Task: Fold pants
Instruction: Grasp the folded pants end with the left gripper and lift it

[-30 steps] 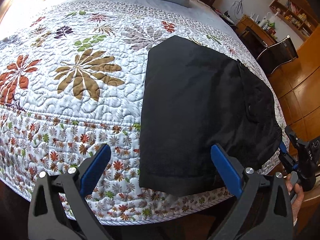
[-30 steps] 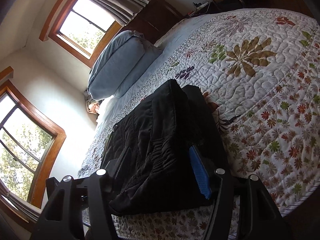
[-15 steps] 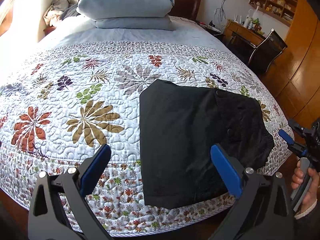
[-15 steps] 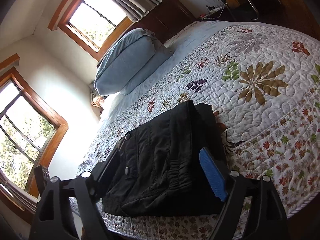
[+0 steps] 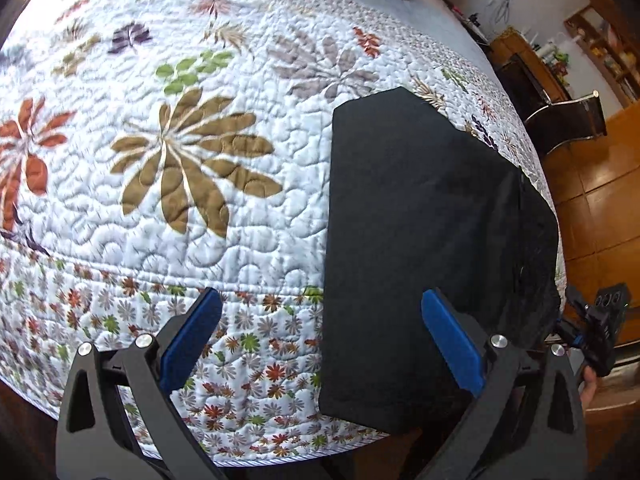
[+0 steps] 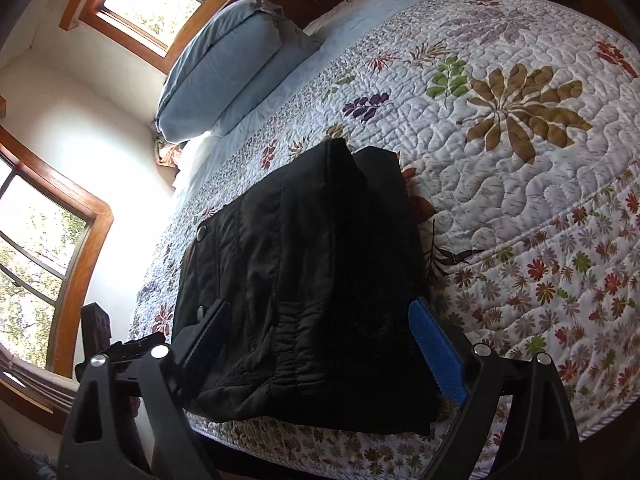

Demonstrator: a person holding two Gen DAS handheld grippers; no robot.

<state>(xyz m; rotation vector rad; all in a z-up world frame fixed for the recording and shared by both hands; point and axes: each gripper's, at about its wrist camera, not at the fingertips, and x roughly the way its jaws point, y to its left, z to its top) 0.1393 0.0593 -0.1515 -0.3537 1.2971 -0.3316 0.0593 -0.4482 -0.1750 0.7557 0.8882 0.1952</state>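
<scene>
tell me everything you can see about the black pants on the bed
The black pants lie folded into a compact, roughly rectangular stack near the foot edge of the floral quilt. The fabric looks thin and matte, lightly creased. The right wrist view shows a gathered elastic waistband at the near end and two metal snaps along one side. A flat folded layer sticks out beneath the top part. Only the quilt visibly touches them; the left gripper and right gripper are both open.

Bedroom setting: a bed under a floral quilt (image 5: 208, 216) fills the space ahead of both pairs of jaws, with pale blue pillows (image 6: 224, 68) at the far end. Wood-framed windows (image 6: 44, 248) — bright with daylight — stand left of the right jaws; orange-brown wooden flooring (image 5: 600, 208) and a chair (image 5: 568, 124) lie right of the left jaws.
</scene>
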